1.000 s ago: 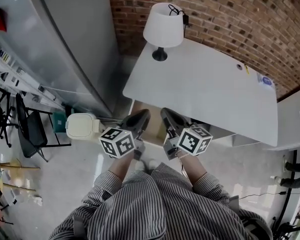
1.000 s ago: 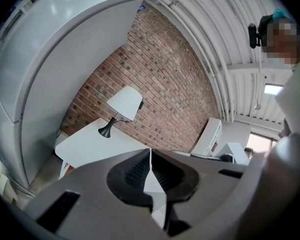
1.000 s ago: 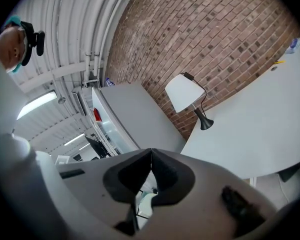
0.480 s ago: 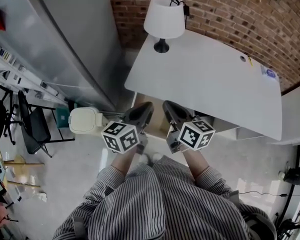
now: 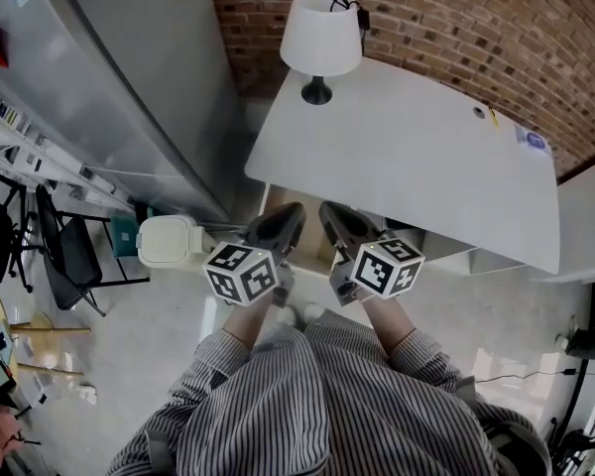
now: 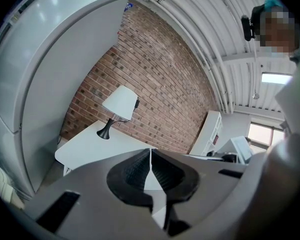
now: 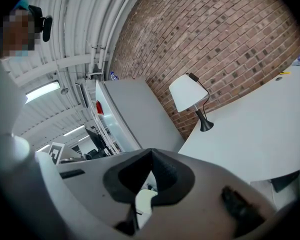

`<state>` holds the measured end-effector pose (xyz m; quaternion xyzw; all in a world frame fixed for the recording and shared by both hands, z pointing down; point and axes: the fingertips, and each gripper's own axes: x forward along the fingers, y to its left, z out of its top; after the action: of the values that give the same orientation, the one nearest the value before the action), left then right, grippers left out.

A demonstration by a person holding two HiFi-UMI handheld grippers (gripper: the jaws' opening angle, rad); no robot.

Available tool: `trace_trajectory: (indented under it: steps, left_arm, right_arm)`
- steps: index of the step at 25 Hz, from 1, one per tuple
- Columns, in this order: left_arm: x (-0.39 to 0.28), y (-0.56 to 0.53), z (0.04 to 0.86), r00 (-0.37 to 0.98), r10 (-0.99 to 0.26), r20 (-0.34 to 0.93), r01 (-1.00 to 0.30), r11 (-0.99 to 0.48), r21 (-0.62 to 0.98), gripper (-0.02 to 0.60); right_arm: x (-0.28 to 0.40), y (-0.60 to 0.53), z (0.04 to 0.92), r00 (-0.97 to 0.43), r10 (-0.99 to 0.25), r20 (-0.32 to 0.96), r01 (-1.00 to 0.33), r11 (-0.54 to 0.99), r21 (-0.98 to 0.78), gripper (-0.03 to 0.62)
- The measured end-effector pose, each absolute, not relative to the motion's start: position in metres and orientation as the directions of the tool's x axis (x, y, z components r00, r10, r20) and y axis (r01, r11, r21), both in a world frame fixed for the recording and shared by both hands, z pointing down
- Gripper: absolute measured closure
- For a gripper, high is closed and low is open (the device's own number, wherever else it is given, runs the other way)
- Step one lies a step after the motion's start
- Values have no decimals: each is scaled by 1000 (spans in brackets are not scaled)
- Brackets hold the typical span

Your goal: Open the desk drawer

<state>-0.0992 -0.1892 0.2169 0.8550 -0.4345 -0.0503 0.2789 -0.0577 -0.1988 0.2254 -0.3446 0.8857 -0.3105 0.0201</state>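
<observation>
Hovering before the desk (image 5: 407, 157), we are lining up, holding the left gripper (image 5: 286, 214) and right gripper (image 5: 331, 214) clenched, empty; the drawer is hiding under the desk's near edge; next we are likely needing parted jaws at its front.

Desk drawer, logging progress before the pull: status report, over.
Left tool shut, empty; right tool shut, empty. Both near the desk front edge; drawer not yet gripped, handle not visible. Lamp on far corner, no obstruction.

No legible text recorded. A blue sticker (image 5: 533, 140) on the desk (image 5: 407, 167), upper right of the head view, bears print too small to read.
</observation>
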Motion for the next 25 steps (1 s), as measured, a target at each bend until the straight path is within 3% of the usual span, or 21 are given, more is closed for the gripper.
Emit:
trace_trajectory:
  steps: [25]
  left_arm:
    - [-105, -185, 213, 642, -752, 148, -691, -485, 536, 563]
  right_arm:
    - [-61, -182, 224, -751, -623, 219, -631, 582, -513, 577]
